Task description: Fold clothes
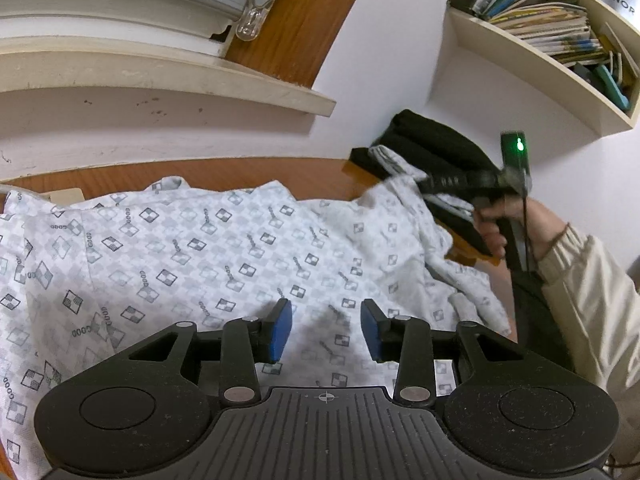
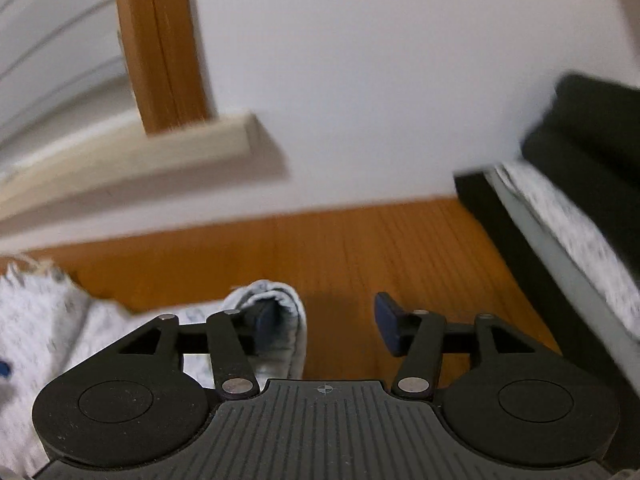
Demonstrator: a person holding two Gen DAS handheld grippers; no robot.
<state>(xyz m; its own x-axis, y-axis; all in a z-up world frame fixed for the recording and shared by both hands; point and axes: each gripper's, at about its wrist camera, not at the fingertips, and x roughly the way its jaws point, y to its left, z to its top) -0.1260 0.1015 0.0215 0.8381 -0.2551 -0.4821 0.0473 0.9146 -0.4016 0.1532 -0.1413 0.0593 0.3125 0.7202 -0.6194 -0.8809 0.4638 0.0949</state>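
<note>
A stack of folded dark clothes (image 1: 432, 148) sits by the white checked-print garment (image 1: 192, 256) on the orange wooden surface (image 2: 360, 248). Left tool (image 1: 326, 330) spread above cloth; right tool (image 2: 320, 320) spread, a blurred cuff draped over one finger.

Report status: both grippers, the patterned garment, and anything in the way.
Left gripper open above patterned garment, nothing pinched. Right gripper open, cloth fold draped over one finger. Dark folded stack crowds garment's right end.

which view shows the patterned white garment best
The left wrist view: the patterned white garment lies spread across most of the wooden surface there, print sharp. The right wrist view gives only blurred bits of it, a cuff by the right tool's finger.
</note>
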